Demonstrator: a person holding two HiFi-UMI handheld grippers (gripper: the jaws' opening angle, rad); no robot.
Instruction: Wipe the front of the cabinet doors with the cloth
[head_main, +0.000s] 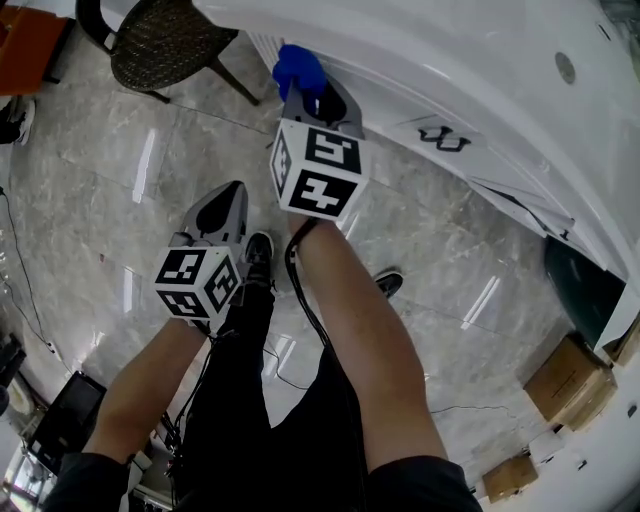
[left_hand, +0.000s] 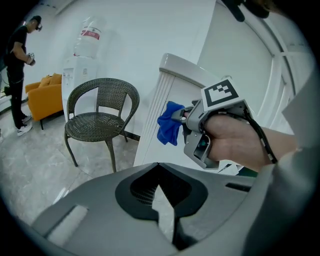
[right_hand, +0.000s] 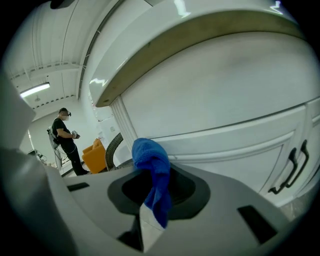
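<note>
I'm watching someone stand close against the white cabinet (head_main: 480, 60), which fills the upper right of the head view, with both grippers held out low. The right gripper (head_main: 308, 92), upper centre in that view, has its 2 jaws pinched on the blue cloth (head_main: 297, 66). In its own view the cloth stands up as a bunch above the jaws, with a tail hanging down between them. The bunch sits at the fluted corner post (left_hand: 160, 110), very close to it, though I can't say whether it touches. The panelled cabinet door (right_hand: 235, 95) and its black handle (right_hand: 295, 165) lie off to the right of the right gripper view. The left gripper (head_main: 230, 200), lower left in the head view, has its jaws together on nothing, out over the marble floor.

I see 3 risks here. The pinch takes only a small fold, so dragging it across the raised moulding could tug the cloth free. The bunch is narrow, so a flat push might bring the hard jaw tips against the paint. The loose tail could also catch on the handle. The wicker chair (head_main: 160, 45) stands near the corner, in the way of a wide stroke that side.
</note>
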